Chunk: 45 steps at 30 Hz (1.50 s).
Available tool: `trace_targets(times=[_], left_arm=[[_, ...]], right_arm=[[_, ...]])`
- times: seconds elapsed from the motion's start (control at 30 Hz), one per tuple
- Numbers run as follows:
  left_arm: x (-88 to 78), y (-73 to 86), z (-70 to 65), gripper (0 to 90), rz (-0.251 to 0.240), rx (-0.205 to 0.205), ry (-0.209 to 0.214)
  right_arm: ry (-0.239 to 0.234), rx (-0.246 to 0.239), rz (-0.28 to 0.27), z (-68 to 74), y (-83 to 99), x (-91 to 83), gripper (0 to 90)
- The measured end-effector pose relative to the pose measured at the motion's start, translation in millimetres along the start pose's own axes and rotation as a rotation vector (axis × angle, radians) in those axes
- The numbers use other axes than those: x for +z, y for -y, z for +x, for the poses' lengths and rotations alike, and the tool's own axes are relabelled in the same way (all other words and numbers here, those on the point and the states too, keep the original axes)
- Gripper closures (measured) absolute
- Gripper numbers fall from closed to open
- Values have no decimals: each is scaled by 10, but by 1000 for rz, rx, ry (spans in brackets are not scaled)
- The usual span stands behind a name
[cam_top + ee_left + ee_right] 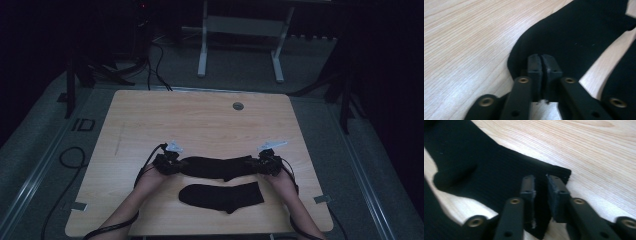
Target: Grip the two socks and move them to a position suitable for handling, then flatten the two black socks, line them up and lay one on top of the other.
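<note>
Socks are the work here: two black ones lie on a light wooden table [150, 115], and both grippers sit at the ends of the farther sock [217, 166], stretched flat across the table's middle. The left gripper [167, 164] is at its rounded toe end; in the left gripper view its jaws are clenched, pads pressed together with a fold of the toe fabric pinched between them. The right gripper [267, 164] is at the cuff end; in the right gripper view its jaws stand a little apart, the cuff edge lying in the gap without the pads pressing on it.

The step in hand looks like laying this sock out straight, with the right side letting go of the cuff. A likely next move is pairing it with the nearer sock [222, 196], which lies just in front, parallel and close but apart from it. That would call for a fresh, firm grip on the cuff and a lift that keeps the thin fabric from sagging or dragging.

Little stands in the way: a small round grommet [238, 106] sits well off toward the far edge, and the trailing cables hang off the near side.
</note>
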<state>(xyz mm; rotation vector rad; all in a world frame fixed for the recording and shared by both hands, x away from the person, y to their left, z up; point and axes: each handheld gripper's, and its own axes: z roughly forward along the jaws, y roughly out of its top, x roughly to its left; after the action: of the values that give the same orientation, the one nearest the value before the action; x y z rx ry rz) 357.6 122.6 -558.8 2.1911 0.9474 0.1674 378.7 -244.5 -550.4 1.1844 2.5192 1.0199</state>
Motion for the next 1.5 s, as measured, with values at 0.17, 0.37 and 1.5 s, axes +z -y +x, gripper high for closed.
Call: trace_targets(times=[0.17,0.37,1.5], left_arm=[[-106,-23,-49,603,-61,-12,42],[-297,-24,-167,468,-84,4,60],[-278,485,-576,844,38,34,53]], right_arm=[[-16,-12,3,12,-21,-46,607],[-12,-32,-39,96,-45,-240,522],[42,-101,61,538,604,-434,812]])
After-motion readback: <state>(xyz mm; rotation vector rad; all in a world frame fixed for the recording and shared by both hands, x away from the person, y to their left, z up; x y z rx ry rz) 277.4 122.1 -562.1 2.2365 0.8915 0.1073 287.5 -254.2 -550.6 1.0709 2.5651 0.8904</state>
